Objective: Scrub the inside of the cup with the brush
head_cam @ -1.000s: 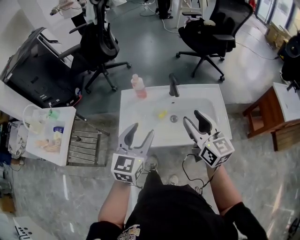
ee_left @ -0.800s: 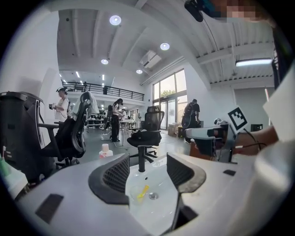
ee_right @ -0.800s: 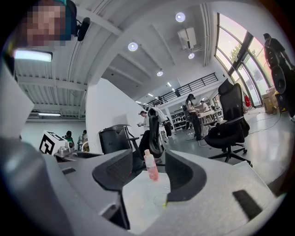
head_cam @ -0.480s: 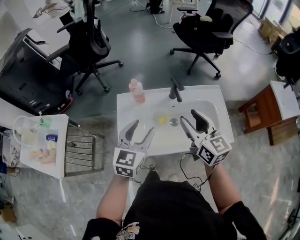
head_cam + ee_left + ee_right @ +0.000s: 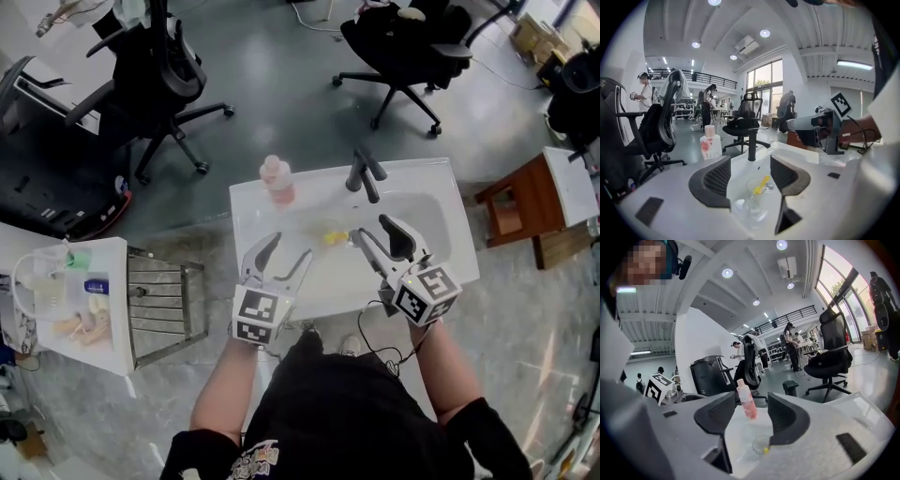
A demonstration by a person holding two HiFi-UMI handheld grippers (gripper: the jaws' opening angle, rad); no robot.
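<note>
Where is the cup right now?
Head view, centre: the cup stands in the sink, just on the person's side of the faucet, with the brush in it.

The right gripper (image 5: pixel 752 419) gapes empty. Beyond it, a bottle (image 5: pixel 746 401) stands at the sink (image 5: pixel 733 439) edge, and a cup (image 5: pixel 761 444) holds perhaps a brush (image 5: pixel 765 451).

Head view: polished grey floor (image 5: pixel 281 103); black office chair (image 5: pixel 150 66) at 11 o'clock, second chair (image 5: pixel 403 42) at 1 o'clock, wooden stool (image 5: pixel 511 211) at 3 o'clock. Left gripper view: tall windows (image 5: pixel 764 86) at 12 o'clock, round ceiling lights (image 5: pixel 764 33), white wall (image 5: pixel 806 79).
</note>
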